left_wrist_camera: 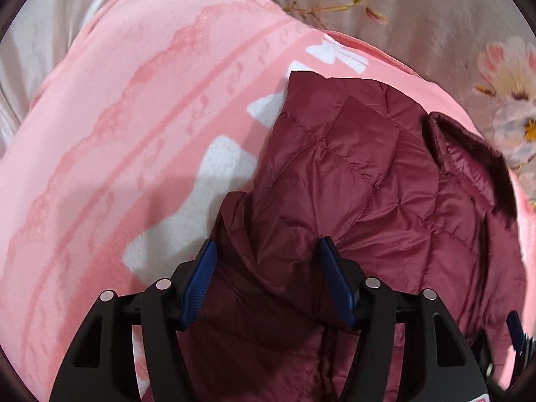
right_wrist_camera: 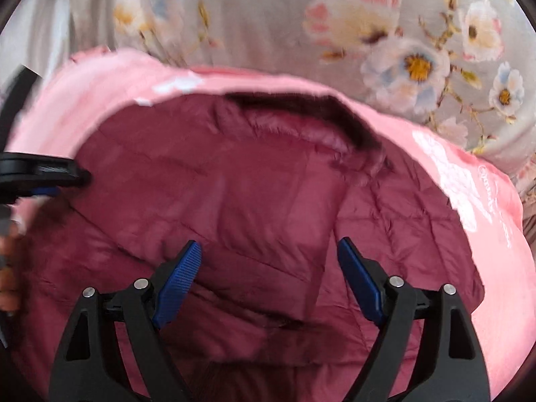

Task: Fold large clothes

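A maroon quilted puffer jacket (left_wrist_camera: 361, 181) with a dark fur collar (left_wrist_camera: 475, 154) lies on a pink blanket (left_wrist_camera: 117, 117). A sleeve is folded across its body. My left gripper (left_wrist_camera: 268, 251) is open, its blue pads either side of a raised fold of the jacket, not pinching it. In the right wrist view the jacket (right_wrist_camera: 251, 201) fills the middle, with its collar (right_wrist_camera: 301, 107) at the far side. My right gripper (right_wrist_camera: 268, 251) is open just above the jacket. The left gripper (right_wrist_camera: 50, 174) shows at that view's left edge.
The pink blanket (right_wrist_camera: 485, 234) has white printed patterns and lies on a grey floral bed sheet (right_wrist_camera: 368, 33). The sheet (left_wrist_camera: 435, 16) runs along the far side in the left wrist view. A hand (right_wrist_camera: 8, 268) shows at the left edge of the right wrist view.
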`<move>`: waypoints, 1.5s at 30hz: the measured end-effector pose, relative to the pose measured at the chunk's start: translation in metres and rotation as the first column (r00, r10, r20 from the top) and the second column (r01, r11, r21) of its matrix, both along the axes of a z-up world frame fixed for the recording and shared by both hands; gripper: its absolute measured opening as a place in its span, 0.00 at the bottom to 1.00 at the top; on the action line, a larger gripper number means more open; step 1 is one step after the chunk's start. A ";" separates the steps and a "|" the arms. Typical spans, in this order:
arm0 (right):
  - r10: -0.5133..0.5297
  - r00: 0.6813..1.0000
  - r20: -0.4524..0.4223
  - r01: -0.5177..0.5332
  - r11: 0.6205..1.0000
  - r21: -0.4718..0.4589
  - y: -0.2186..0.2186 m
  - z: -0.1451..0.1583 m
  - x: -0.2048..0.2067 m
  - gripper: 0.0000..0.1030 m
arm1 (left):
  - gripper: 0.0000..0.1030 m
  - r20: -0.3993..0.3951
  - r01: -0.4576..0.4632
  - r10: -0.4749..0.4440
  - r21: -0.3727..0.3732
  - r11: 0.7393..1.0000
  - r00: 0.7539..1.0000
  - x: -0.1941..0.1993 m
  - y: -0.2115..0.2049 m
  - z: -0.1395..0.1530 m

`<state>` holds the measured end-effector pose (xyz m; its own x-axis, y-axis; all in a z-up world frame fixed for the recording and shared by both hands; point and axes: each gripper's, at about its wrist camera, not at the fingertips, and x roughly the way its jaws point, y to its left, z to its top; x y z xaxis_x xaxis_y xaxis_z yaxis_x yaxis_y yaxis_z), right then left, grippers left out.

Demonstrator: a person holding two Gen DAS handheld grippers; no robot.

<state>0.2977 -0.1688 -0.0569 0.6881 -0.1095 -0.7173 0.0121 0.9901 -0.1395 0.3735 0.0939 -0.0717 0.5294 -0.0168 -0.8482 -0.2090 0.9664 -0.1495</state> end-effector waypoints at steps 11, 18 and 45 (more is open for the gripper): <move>-0.370 0.920 -0.126 0.386 0.807 0.446 -0.166 -0.012 -0.091 0.27 | 0.58 0.005 0.008 -0.008 -0.058 0.998 1.000 -0.008 0.005 -0.001; -0.372 0.928 -0.005 0.326 0.806 0.495 -0.170 0.021 -0.078 0.67 | 0.58 -0.030 -0.014 0.004 -0.367 0.930 1.000 -0.007 0.017 0.000; -0.222 0.965 -0.140 0.259 0.890 0.375 -0.139 -0.023 -0.061 0.06 | 0.02 -0.024 0.030 -0.035 -0.188 0.982 0.999 -0.018 0.009 -0.002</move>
